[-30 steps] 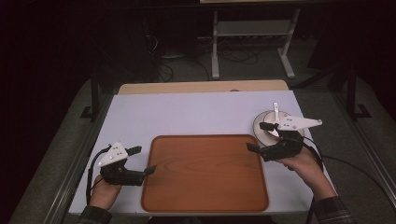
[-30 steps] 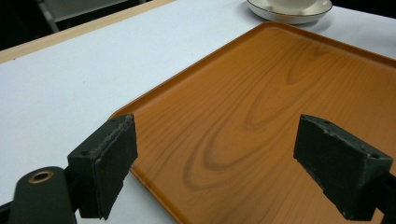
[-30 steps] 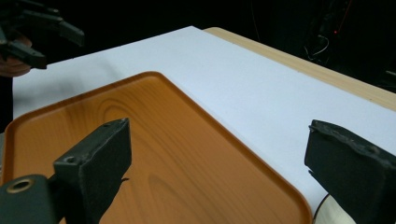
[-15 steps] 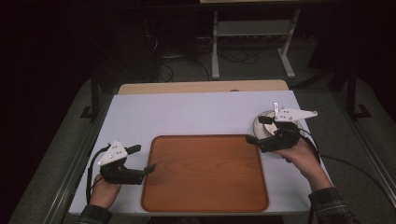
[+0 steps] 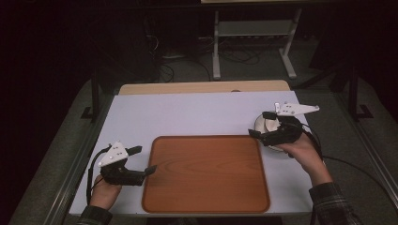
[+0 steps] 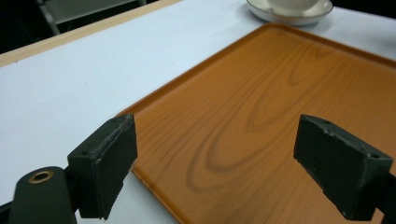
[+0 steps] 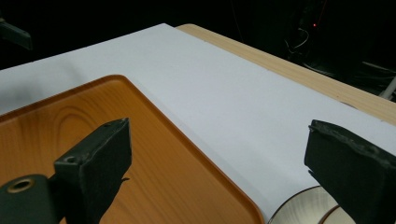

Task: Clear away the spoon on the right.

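Right gripper [image 5: 263, 127] hovers over the saucer [image 5: 261, 125] near the table's [image 5: 187, 112] right edge, jaws spread wide with nothing between them. The saucer is white and shallow with a raised rim, and a white cup [image 6: 292, 4] sits on it; in the right gripper view its pale rim [image 7: 299, 207] peeks in at the bottom, just beside the tray's corner. The tray [image 5: 206, 171] is wood-grained orange-brown, with rounded corners and a low lip, lying at the table's near edge, centre. Left gripper [image 5: 145, 161] sits at the tray's left edge, jaws wide apart over its near-left corner, gripping nothing.
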`<act>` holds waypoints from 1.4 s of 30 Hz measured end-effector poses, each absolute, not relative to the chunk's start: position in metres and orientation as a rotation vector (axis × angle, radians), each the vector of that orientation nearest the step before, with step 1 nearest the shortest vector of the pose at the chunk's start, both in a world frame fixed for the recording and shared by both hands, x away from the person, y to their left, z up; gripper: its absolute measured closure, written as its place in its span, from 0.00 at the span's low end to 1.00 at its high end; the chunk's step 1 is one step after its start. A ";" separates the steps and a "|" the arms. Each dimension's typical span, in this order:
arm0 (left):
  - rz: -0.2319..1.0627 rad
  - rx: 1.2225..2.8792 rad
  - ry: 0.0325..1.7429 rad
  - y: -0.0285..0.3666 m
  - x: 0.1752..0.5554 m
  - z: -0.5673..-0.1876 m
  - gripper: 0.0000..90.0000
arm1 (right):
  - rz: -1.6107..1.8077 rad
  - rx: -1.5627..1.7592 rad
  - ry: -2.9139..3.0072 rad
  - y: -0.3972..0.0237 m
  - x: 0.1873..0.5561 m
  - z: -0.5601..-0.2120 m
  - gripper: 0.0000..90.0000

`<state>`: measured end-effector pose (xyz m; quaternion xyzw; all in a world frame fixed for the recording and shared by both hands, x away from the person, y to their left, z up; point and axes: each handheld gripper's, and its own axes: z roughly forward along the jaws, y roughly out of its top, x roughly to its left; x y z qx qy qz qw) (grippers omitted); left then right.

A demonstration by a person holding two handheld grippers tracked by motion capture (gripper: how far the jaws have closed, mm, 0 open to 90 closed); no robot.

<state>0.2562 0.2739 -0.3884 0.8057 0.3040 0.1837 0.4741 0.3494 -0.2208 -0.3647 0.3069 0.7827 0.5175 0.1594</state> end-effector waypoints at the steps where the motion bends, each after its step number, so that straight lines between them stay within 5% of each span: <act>1: 0.458 1.963 0.751 0.274 0.256 -0.387 0.14 | 1.476 0.882 2.232 -0.221 0.350 -0.364 0.08; 24: 0.446 1.971 0.716 0.265 0.263 -0.388 0.14 | 1.432 0.996 2.206 -0.238 0.377 -0.368 0.16; 32: 0.463 1.972 0.734 0.271 0.255 -0.389 0.14 | 1.388 1.036 2.184 -0.244 0.390 -0.368 0.31; 42: 0.486 1.946 0.775 0.282 0.244 -0.388 0.14 | 1.324 1.114 2.147 -0.254 0.402 -0.371 0.62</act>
